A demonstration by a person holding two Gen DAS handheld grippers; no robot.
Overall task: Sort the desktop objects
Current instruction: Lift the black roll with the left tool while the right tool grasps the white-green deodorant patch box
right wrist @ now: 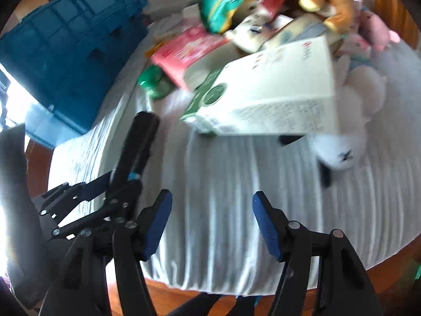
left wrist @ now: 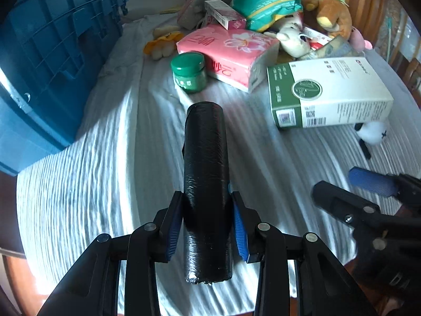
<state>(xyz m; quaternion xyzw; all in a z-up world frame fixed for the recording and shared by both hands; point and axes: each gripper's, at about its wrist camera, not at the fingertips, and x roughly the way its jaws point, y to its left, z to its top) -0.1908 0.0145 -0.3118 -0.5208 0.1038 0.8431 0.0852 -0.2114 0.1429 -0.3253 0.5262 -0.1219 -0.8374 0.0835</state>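
My left gripper (left wrist: 208, 210) is shut on a black roll of plastic bags (left wrist: 205, 173) and holds it above the white cloth, pointing away from me. The roll and left gripper also show in the right wrist view (right wrist: 139, 144) at the left. My right gripper (right wrist: 211, 210) is open and empty above the cloth near the table's front edge; it shows in the left wrist view (left wrist: 350, 184) at the lower right. A white and green box (left wrist: 329, 92) (right wrist: 265, 94) lies ahead. A green jar (left wrist: 189, 72) stands by a pink tissue pack (left wrist: 229, 52).
A blue plastic crate (left wrist: 47, 60) (right wrist: 68, 52) stands at the left on the cloth-covered table (left wrist: 105, 158). A heap of plush toys and packets (left wrist: 276, 5) fills the back. A white plush toy (right wrist: 342, 150) lies right of the box. The wooden table edge (right wrist: 184, 295) is close.
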